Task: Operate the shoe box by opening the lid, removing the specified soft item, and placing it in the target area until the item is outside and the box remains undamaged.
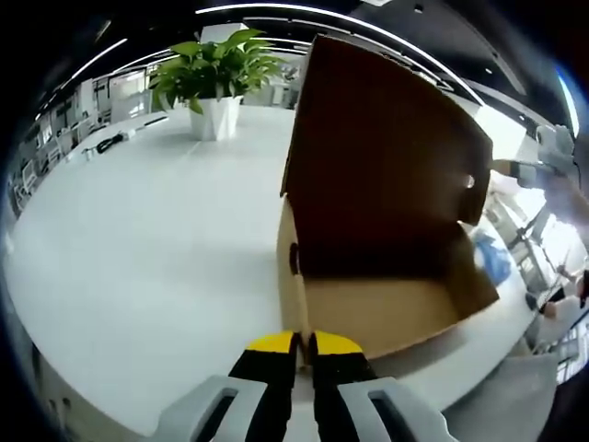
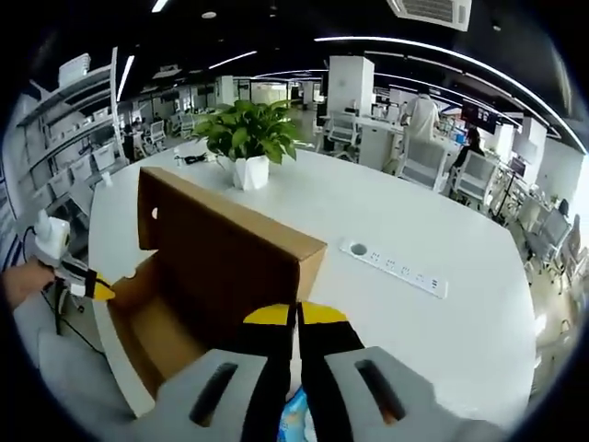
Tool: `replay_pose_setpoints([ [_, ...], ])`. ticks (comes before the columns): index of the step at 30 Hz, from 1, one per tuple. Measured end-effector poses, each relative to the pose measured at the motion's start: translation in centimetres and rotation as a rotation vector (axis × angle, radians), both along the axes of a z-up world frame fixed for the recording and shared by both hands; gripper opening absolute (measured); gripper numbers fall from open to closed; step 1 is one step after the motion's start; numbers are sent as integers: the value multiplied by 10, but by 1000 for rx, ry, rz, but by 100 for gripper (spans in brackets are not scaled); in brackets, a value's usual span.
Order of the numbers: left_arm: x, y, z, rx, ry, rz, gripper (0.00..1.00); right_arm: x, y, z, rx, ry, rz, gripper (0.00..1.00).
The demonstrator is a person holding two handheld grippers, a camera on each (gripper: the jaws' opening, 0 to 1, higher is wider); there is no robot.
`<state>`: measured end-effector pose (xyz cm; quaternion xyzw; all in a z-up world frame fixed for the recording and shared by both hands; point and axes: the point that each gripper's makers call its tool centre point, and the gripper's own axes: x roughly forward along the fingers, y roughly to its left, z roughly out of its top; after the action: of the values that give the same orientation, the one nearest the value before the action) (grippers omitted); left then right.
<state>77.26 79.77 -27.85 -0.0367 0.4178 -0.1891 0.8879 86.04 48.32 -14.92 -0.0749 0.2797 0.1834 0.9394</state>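
The brown cardboard shoe box [image 1: 386, 318] lies open on the white table [image 1: 138, 258], its lid [image 1: 386, 147] standing upright. The inside that shows is bare. My left gripper [image 1: 300, 344] is shut, its yellow tips pinching the box's near corner; it also appears in the right gripper view as the left gripper [image 2: 97, 289], held by a hand at the box rim. My right gripper [image 2: 296, 316] is behind the lid [image 2: 221, 258], jaws closed on a blue and white soft item [image 2: 300, 416] that peeks out low between them. That blue item [image 1: 492, 258] sits beyond the box's right wall.
A potted plant [image 1: 216, 87] in a white pot stands on the far side of the table, and a power strip [image 2: 396, 265] is set into the tabletop right of the box. Office chairs and desks ring the table. The table edge [image 1: 110, 405] runs close to my left gripper.
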Motion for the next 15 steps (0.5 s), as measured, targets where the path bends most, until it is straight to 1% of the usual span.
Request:
replay_pose_setpoints([
  [6,-6,-4,3,-5,-5,-1,5,-12,2,1,-30,-34,12,0],
  [11,-6,-5,5,2,-13,-9,5,-21,2,1,-18,-46,4,0],
  [13,-7,-5,5,-1,-16,-10,6,-27,3,2,-16,-53,4,0],
  [15,-6,-5,5,-2,-18,-11,6,-28,2,0,-13,-59,2,0],
])
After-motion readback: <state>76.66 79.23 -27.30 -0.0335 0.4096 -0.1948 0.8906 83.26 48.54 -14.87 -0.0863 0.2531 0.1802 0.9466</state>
